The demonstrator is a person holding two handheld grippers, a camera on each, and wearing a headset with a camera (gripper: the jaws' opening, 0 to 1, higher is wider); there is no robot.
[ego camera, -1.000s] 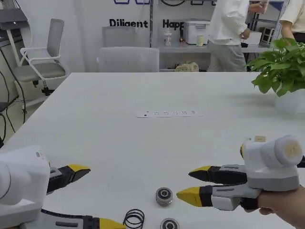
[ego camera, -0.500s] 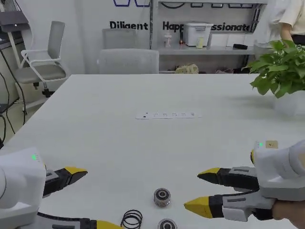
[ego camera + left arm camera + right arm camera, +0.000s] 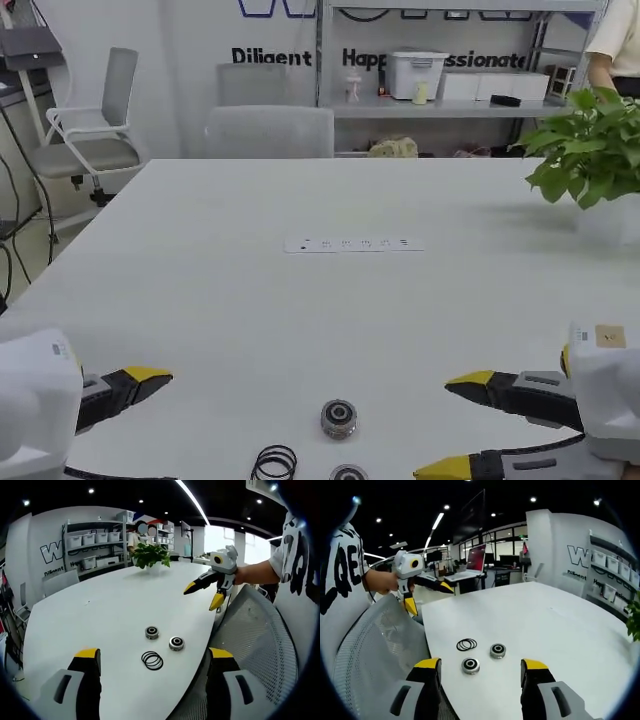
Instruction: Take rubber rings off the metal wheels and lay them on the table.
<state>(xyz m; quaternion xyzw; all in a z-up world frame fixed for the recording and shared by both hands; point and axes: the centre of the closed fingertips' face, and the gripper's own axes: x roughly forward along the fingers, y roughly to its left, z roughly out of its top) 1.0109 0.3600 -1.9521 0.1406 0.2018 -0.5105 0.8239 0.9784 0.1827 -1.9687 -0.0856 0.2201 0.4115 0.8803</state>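
Both tools stand wide open and empty over a white table (image 3: 200,260) — the left gripper (image 3: 430,599) at the lower left of the head view, the right gripper (image 3: 452,426) at the lower right, each well apart from the work. Between them, at the bottom centre of the frame, lie two metal wheels (image 3: 339,418), one cut by the lower edge. Just to their left, a small pile of black rubber rings (image 3: 275,463) lies flat on the tabletop. Whether either wheel carries a ring is too small to tell.

The hazard, by the look of it, is the near edge. Wheels and rings sit close to it, with a mesh chair back (image 3: 255,630) below in the left gripper view. A wheel pinched off-centre or nudged by a jaw tip could roll over that edge, and a stretched ring could snap free and spring away.

Room lies toward the top of the frame — bare tabletop up to a socket strip (image 3: 350,242) at centre, with a potted plant (image 3: 590,150) at upper right.
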